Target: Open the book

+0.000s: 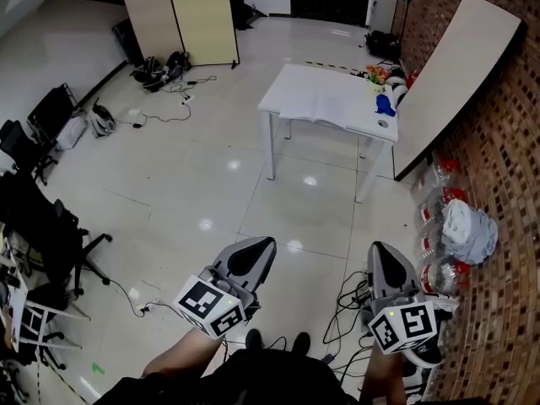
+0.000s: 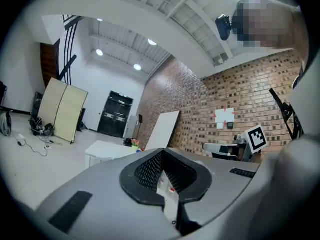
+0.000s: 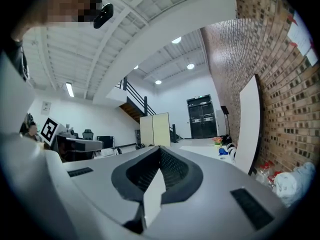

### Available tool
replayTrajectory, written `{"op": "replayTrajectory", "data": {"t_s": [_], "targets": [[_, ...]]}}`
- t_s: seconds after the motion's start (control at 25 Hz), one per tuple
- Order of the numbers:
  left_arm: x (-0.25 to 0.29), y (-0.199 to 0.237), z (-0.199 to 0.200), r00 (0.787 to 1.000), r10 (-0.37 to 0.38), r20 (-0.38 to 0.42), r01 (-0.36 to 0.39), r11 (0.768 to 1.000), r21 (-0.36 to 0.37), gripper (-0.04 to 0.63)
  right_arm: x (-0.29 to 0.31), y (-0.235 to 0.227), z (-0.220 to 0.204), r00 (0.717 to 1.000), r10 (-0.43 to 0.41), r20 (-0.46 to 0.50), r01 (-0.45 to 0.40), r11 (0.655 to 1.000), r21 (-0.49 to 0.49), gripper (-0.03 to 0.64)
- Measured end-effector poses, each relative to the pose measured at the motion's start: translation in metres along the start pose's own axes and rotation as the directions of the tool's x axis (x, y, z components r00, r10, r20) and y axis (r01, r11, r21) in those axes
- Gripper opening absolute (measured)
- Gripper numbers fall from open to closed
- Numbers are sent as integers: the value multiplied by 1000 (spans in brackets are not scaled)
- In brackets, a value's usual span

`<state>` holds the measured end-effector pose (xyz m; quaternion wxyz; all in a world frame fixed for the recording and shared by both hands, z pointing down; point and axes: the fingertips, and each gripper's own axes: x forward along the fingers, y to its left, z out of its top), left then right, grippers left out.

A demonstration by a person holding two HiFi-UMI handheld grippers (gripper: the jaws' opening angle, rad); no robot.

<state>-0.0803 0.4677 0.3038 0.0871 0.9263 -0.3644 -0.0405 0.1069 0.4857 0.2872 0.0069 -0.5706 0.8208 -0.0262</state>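
Note:
A white table stands far ahead across the tiled floor. On it lies a pale book, flat, with what look like spread pages; it is too far to tell more. My left gripper and right gripper hover low near the person's body, well short of the table. Both point toward it. In the left gripper view the left gripper has its jaws closed tip to tip with nothing between them. The right gripper looks the same in its own view. The table shows small and distant there.
A blue object and small colourful items sit at the table's right end. A large white board leans on the brick wall. Bags lie by the wall at the right. A folding screen, floor cables and chairs are at the left.

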Motion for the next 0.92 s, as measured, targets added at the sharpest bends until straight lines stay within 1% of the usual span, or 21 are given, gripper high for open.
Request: {"op": "replayTrajectory", "data": {"t_s": [0.12,0.24,0.4,0.56,0.64,0.76,0.92], "targets": [[-16,9,1,1000,1,2,-1,1000,-4,2,-1,16,-1,1000,-15,-2,15,999,30,2],[-27,14,5,1000,0,11,0,1000,0,2,-2,27,2,1000,-22,-7,23,1000,20,2],[-31,12,8,1000,-22,14,22,1000,11,2,-5,31,5,999,-38,-2,38,999,11,2],[-33,15,5,1000,-12,9,12,1000,4,2,-5,33,7,999,-37,2,37,999,8,2],[-33,15,7,1000,-11,11,11,1000,12,2,-5,33,7,999,-41,0,41,999,-11,2],[-32,11,10,1000,-12,12,12,999,50,2,-6,35,10,999,-45,-4,45,997,-62,0],[-30,5,12,999,-32,16,31,998,52,2,-5,37,16,999,-31,10,31,998,-54,2]]}}
